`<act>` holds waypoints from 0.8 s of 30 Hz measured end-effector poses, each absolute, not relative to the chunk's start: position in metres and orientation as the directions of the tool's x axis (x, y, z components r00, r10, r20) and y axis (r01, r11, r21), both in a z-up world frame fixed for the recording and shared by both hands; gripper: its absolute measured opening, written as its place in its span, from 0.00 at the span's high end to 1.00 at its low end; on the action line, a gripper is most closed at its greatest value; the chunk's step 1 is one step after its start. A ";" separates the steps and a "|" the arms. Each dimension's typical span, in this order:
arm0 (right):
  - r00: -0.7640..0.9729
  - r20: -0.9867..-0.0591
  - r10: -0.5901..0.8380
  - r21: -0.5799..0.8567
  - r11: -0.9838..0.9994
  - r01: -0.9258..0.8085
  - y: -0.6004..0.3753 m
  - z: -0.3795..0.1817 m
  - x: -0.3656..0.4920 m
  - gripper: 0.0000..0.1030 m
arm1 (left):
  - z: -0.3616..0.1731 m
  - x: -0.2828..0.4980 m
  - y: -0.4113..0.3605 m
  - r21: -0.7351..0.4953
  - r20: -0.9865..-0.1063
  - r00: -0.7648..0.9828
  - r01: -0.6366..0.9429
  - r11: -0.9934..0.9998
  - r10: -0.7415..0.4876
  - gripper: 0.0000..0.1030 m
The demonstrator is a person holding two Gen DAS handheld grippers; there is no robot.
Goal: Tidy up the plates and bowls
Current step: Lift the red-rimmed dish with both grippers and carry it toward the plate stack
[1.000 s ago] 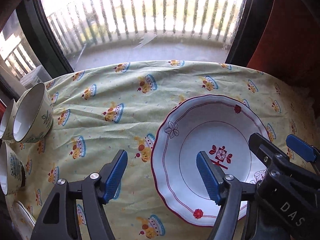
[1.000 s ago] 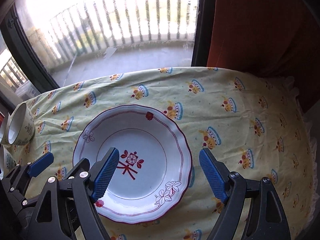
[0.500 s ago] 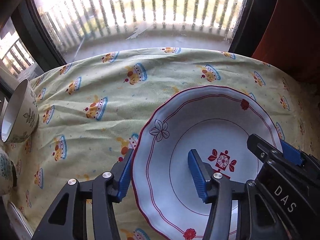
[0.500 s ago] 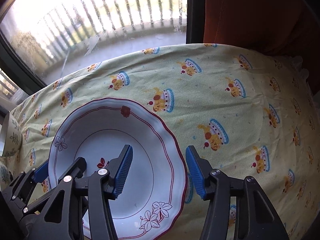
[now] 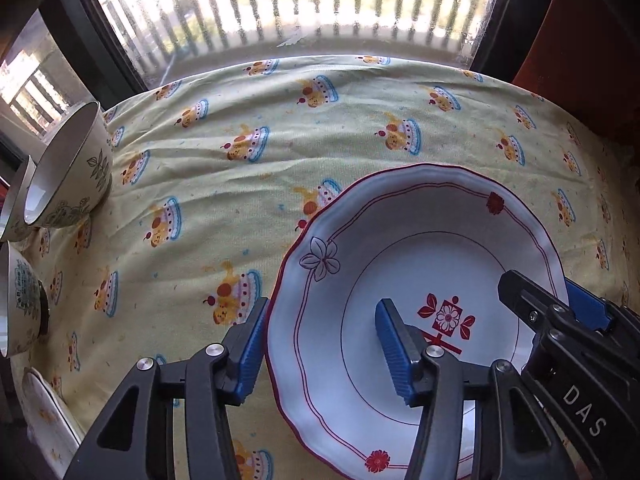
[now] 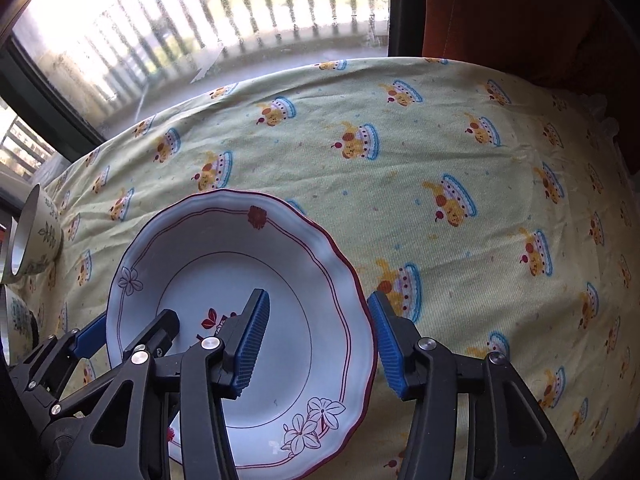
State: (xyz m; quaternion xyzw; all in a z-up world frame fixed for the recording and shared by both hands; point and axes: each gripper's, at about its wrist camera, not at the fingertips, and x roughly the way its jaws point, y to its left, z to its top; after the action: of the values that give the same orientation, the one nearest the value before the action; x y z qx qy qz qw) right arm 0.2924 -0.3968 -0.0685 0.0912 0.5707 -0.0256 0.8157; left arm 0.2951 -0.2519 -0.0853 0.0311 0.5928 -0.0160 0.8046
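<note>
A white scalloped plate (image 5: 424, 240) with a red rim line, flower motifs and a red emblem at its centre lies on the worktop, on a pale yellow tablecloth (image 5: 280, 168) printed with cake figures. Both grippers straddle its rim from opposite sides. The left gripper (image 5: 320, 344) has one blue pad outside the plate's left edge and the other over the inner well; the right gripper (image 6: 318, 336) mirrors this on the right edge, one pad inside the well, one beyond the rim above the cloth. The jaws of both have just been closing and now stand about half open, each with the rim between them; the outer pads sit right at the rim, while the inner pads stand clear above the well. Whether the plate rests flat or is tilted cannot be told.

At the cloth's left edge stand cream bowls: one with a leaf pattern (image 5: 68, 176) against a second bowl (image 5: 14, 204), and nearer, a third bowl with a dark pattern (image 5: 20, 300). Another plate's rim (image 5: 48, 412) shows at lower left. Behind the worktop a window (image 5: 300, 0) looks onto a balcony railing; a red-brown curtain (image 6: 520, 12) hangs at the right.
</note>
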 end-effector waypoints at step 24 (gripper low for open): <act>0.315 -0.949 -0.014 0.008 0.998 0.068 -0.357 -0.073 0.279 0.56 | -0.080 0.271 -0.234 0.066 -0.950 0.307 0.019 0.998 0.057 0.46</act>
State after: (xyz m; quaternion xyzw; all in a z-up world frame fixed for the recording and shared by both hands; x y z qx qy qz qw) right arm 0.2786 -0.3574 -0.0728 0.0233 0.5846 -0.0254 0.8106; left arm 0.2709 -0.2342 -0.0801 0.0324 0.5887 0.0118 0.8076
